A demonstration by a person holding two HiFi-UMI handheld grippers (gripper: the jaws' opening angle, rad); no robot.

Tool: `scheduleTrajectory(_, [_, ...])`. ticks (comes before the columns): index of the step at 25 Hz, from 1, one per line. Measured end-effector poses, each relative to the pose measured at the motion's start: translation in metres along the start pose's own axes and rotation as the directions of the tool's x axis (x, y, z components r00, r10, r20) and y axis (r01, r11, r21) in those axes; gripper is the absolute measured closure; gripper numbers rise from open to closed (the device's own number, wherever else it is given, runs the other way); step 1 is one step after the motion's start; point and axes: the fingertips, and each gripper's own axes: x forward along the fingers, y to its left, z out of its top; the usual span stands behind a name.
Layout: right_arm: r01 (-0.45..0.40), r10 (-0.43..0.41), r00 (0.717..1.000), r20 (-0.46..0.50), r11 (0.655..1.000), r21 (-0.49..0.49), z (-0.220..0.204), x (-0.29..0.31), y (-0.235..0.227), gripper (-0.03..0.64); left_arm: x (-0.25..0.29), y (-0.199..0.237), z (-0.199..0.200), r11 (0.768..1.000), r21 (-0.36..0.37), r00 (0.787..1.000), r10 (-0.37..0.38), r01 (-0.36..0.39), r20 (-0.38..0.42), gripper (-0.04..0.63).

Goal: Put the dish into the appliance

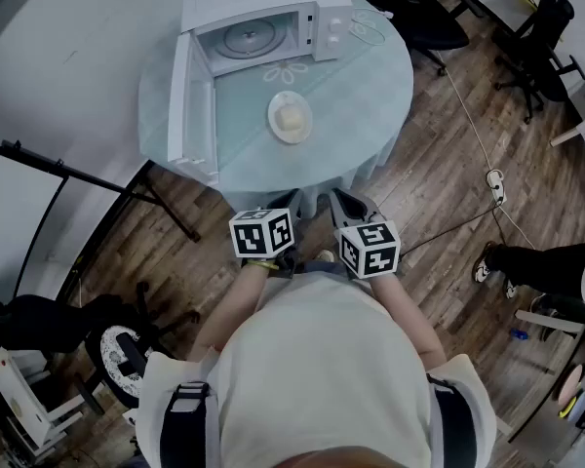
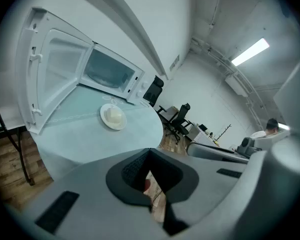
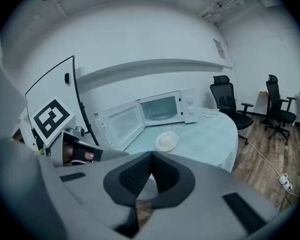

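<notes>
A white dish with a pale lump of food on it sits on the round table, just in front of the white microwave. The microwave's door hangs wide open to the left and its glass turntable is bare. Both grippers hover side by side at the table's near edge, well short of the dish. My left gripper is shut with nothing in it. My right gripper is also shut and empty. The left gripper view shows the dish ahead of the closed gripper. The right gripper view shows the dish beyond the closed gripper.
A loop of clear cable lies on the table right of the microwave. Black office chairs stand behind the table. A white cord and plug trail over the wood floor at the right, near a person's legs. A black stand leans at the left.
</notes>
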Motion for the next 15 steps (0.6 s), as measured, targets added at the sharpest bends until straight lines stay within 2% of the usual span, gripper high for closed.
scheduleTrajectory(11, [-0.053, 0.052, 0.998, -0.02, 0.998, -0.025, 0.001, 0.003, -0.011, 0.611, 0.018, -0.004, -0.003, 0.999, -0.032, 1.0, 0.027, -0.027, -0.004, 0.586])
scheduleTrajectory(15, [-0.097, 0.097, 0.995, -0.007, 0.995, 0.022, 0.001, 0.004, -0.018, 0.611, 0.025, -0.002, -0.002, 0.997, -0.066, 0.999, 0.042, -0.041, 0.008, 0.586])
